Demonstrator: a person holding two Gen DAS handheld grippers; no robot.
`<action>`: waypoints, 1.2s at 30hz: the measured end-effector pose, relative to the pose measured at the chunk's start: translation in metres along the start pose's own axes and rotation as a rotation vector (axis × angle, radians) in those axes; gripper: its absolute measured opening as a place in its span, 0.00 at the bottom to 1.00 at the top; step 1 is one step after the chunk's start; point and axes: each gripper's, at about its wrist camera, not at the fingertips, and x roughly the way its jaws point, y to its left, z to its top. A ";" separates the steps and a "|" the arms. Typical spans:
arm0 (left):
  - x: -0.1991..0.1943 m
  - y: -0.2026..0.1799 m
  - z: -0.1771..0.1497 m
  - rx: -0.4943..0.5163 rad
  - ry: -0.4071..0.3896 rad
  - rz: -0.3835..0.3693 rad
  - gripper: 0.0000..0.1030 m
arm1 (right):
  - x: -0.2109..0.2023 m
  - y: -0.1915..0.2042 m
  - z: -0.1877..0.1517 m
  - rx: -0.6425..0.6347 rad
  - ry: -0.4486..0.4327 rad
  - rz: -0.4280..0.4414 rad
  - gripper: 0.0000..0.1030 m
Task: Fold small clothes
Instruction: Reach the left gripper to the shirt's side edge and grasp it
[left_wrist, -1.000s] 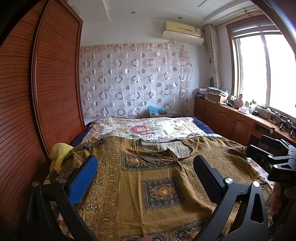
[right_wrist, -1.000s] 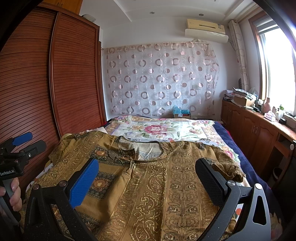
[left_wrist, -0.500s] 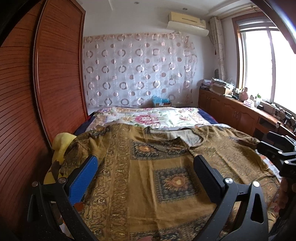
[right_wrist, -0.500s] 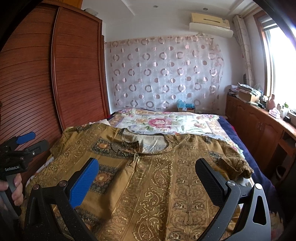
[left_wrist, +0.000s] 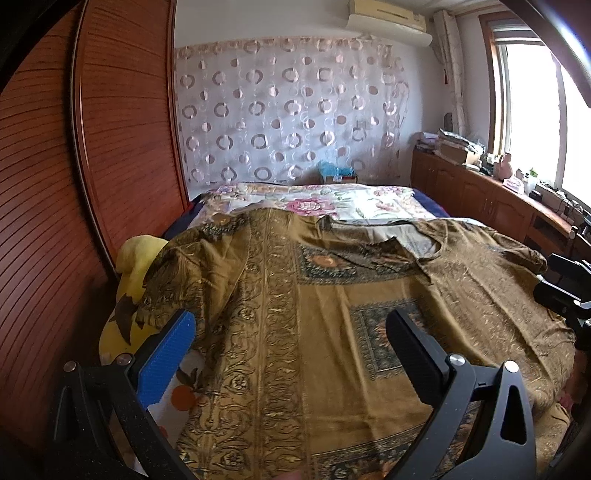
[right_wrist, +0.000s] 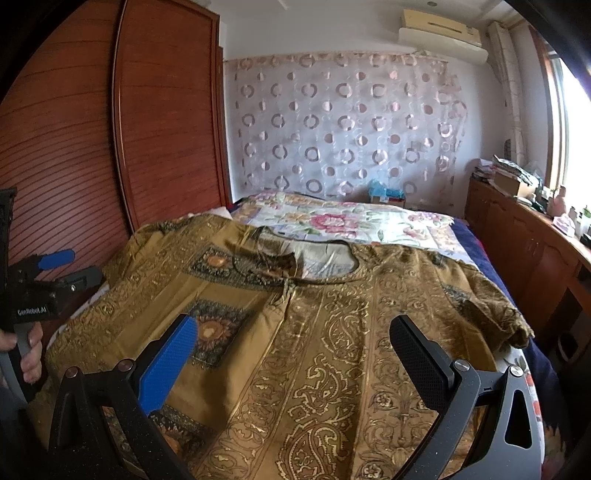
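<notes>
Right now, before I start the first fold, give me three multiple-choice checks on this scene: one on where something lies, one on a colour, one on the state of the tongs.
1. Where does the shirt lie?
A. spread on the bed
B. hung on the wardrobe
C. on the floor

2. What colour is the pad on the left finger of the right tongs?
A. red
B. blue
C. green

3. How do the left tongs stand?
A. shut on a sleeve
B. shut on nothing
C. open, holding nothing

Answers:
1 A, it lies flat over the flowered cover.
2 B, the pad shows blue.
3 C, the fingers stand wide apart above the cloth.
</notes>
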 end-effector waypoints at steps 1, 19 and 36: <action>0.002 0.003 -0.001 0.000 0.005 0.000 1.00 | 0.002 0.001 0.000 0.003 0.003 -0.005 1.00; 0.059 0.087 0.005 0.005 0.141 0.039 0.92 | 0.024 0.020 0.012 -0.081 0.045 0.051 1.00; 0.133 0.135 0.023 -0.061 0.274 -0.005 0.43 | 0.034 0.023 0.012 -0.105 0.074 0.072 1.00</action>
